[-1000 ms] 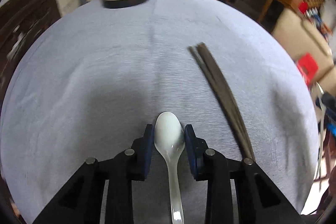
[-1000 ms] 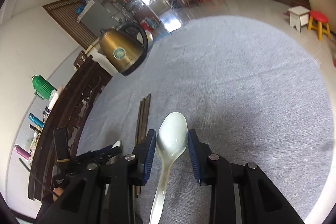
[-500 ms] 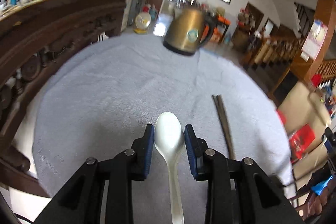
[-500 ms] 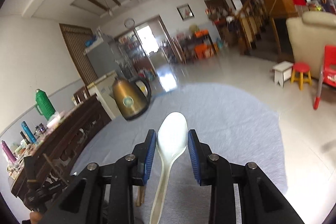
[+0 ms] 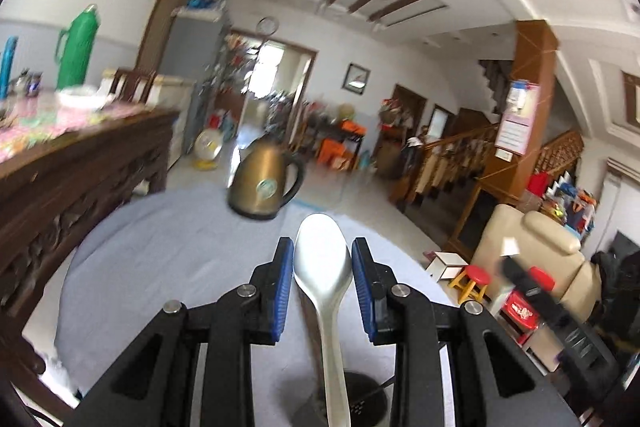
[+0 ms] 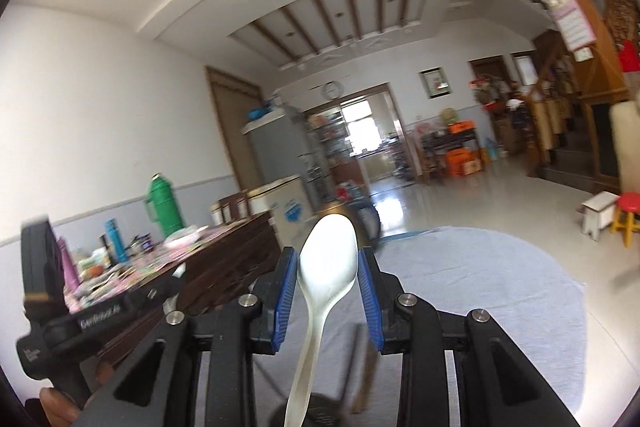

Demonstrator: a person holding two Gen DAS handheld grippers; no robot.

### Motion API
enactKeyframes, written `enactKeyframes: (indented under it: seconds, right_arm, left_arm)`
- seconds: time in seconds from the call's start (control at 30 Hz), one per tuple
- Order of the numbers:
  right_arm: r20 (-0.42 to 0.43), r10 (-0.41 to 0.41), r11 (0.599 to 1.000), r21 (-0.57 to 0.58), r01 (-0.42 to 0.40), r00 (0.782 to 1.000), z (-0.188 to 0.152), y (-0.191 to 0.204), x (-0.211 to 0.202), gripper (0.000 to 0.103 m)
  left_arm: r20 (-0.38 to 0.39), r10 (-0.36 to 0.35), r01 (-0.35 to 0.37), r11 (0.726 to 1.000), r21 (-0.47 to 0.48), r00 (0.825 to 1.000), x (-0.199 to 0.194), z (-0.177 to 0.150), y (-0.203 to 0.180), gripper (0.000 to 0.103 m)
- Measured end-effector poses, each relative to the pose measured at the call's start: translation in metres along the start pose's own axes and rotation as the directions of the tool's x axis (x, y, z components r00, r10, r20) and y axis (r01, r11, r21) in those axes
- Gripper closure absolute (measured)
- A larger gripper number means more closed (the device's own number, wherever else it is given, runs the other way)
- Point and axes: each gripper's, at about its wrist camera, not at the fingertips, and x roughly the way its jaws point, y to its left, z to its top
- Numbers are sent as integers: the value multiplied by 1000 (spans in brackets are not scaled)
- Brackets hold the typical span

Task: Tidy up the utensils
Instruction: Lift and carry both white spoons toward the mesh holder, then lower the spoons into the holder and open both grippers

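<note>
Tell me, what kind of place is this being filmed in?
Most likely the big front room of a family home. A kettle stands on a cloth-covered round table, a cream armchair sits beside small red stools, and a wooden staircase climbs at the back.

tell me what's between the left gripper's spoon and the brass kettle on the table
Only bare grey tablecloth. In the left wrist view nothing lies between the white spoon, clamped in the left gripper, and the kettle.
</note>
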Motion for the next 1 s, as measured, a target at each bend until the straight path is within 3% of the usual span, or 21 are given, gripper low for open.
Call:
enactKeyframes:
  seconds: [0.1, 0.37, 0.63, 0.87, 1.0]
  right_arm:
    - [-13, 14, 999, -36, -14, 1000, -11, 12, 15, 70]
    - [-17, -36, 995, -91, 35, 999, -40, 14, 48, 70]
    - [41, -67, 982, -171, 73, 997, -43, 18, 44, 70]
    - [70, -103, 982, -151, 113, 992, -35, 7, 36, 69]
    - [83, -115, 983, -137, 125, 990, -29, 2, 29, 69]
  left_arm:
    - [4, -13, 13, 999, 37, 1000, 10, -2, -12, 72]
    - [-40, -19, 19, 1000, 1, 999, 41, -14, -6, 72]
    - [-54, -34, 32, 999, -30, 998, 53, -25, -2, 72]
    - [-33, -106, 104, 993, -53, 994, 66, -41, -2, 72]
    - [-53, -104, 102, 994, -39, 993, 73, -53, -3, 72]
